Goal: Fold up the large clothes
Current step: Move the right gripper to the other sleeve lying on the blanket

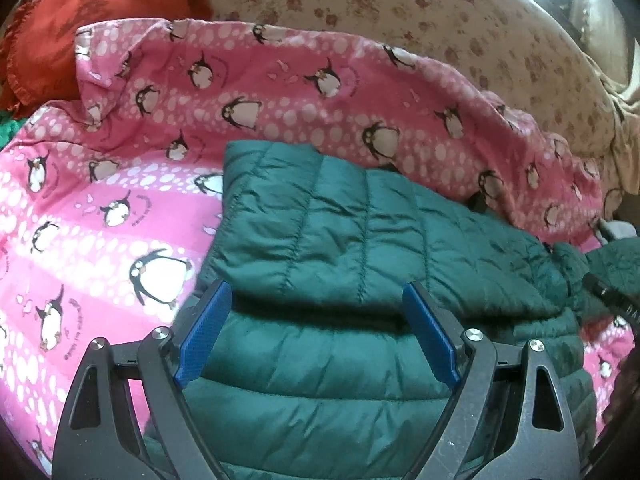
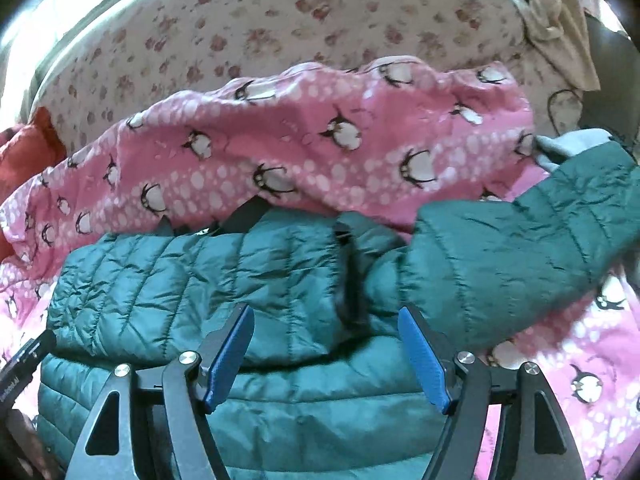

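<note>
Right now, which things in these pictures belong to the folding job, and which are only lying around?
Belong to the job:
- green quilted jacket, partly folded
- its sleeve, sticking out to the right
- left gripper, open
- right gripper, open

Only lying around:
- pink penguin blanket under the jacket
- floral sheet
- red cushion

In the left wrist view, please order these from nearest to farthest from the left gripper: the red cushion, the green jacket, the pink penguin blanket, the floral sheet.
From the left gripper:
1. Green jacket, directly under the fingers.
2. Pink penguin blanket, beneath and around the jacket.
3 and 4. Red cushion, far left, and floral sheet, far right: too close to call.
</note>
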`<action>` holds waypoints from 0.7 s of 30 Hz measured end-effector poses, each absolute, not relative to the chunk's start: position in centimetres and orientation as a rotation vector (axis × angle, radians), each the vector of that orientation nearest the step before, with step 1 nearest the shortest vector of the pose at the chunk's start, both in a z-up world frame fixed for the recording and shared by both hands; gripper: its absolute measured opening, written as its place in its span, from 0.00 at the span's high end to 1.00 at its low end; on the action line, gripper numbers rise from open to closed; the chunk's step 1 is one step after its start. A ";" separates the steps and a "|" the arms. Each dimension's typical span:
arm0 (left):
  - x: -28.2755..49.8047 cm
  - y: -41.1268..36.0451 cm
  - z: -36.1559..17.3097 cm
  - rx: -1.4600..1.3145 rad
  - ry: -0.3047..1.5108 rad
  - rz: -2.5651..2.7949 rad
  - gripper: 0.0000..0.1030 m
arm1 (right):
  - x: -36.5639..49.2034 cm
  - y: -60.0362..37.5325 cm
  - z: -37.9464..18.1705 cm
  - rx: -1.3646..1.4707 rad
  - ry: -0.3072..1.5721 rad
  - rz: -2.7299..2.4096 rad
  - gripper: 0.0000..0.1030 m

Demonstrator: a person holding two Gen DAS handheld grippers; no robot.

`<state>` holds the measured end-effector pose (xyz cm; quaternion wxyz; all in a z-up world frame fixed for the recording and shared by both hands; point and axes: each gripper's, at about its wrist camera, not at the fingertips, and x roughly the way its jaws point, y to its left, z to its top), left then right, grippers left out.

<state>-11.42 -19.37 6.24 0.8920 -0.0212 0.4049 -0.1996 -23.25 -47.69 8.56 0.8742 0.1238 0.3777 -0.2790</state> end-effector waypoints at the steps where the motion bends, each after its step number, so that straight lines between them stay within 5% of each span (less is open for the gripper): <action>1: -11.5 -19.4 6.0 -0.044 0.842 -0.419 0.15 | -23.7 -48.0 8.8 0.254 0.786 -0.592 0.30; 21: -10.6 -19.8 6.6 -0.094 0.842 -0.397 0.15 | -31.0 -58.7 12.2 0.264 0.698 -0.823 0.30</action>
